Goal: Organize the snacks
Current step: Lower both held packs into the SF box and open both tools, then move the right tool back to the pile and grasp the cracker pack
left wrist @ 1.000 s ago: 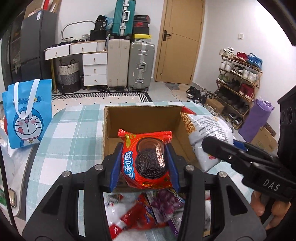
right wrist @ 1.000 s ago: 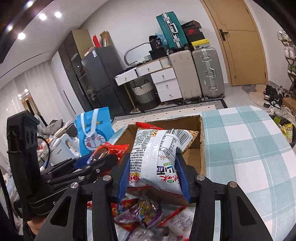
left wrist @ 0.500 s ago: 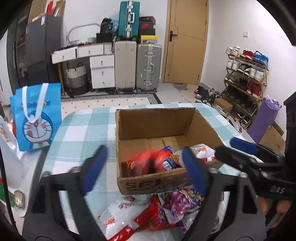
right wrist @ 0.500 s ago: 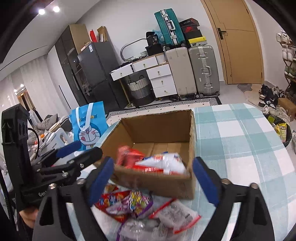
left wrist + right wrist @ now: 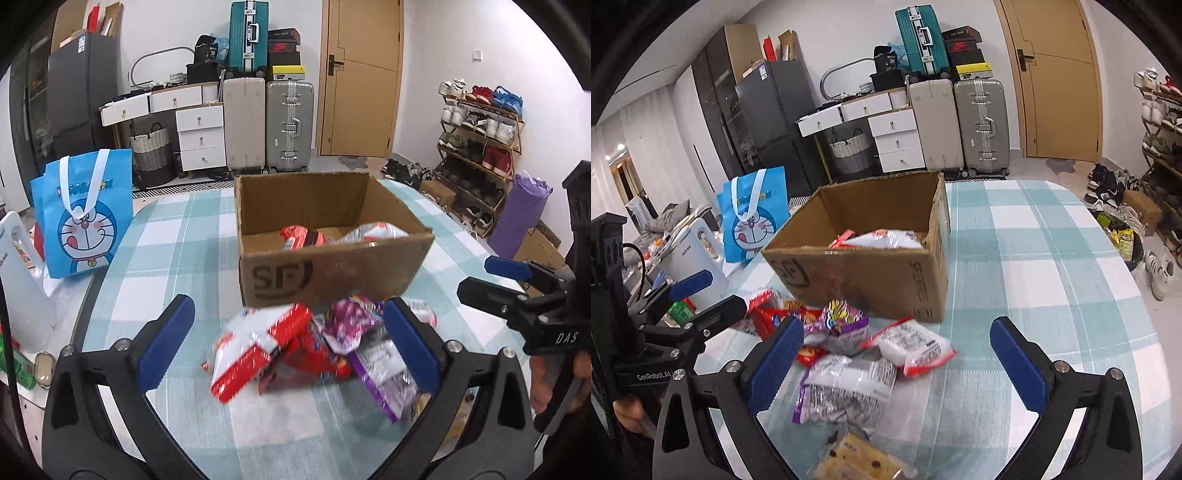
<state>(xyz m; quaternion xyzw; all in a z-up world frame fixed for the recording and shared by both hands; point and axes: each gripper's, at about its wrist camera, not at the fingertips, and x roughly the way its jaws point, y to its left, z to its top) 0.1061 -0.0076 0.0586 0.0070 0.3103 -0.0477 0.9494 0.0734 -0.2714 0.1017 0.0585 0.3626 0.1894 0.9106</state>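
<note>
Clutter is the risk: the snack packets (image 5: 849, 354) lie heaped and overlapping on the table (image 5: 1052, 295) just near of the box (image 5: 332, 273), so wide tongs may catch two, or shove one off. Left gripper (image 5: 288, 343) and right gripper (image 5: 897, 362) have just been opening; both stand wide, empty. Open cloth lies right; the near edge is close.

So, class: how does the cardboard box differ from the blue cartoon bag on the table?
The cardboard box is brown, low and open-topped, with snack packets inside; the blue cartoon bag is bright blue, stands upright and has white handles. The box has printed letters, the bag a cartoon face. Both rest on the checked tablecloth.
</note>
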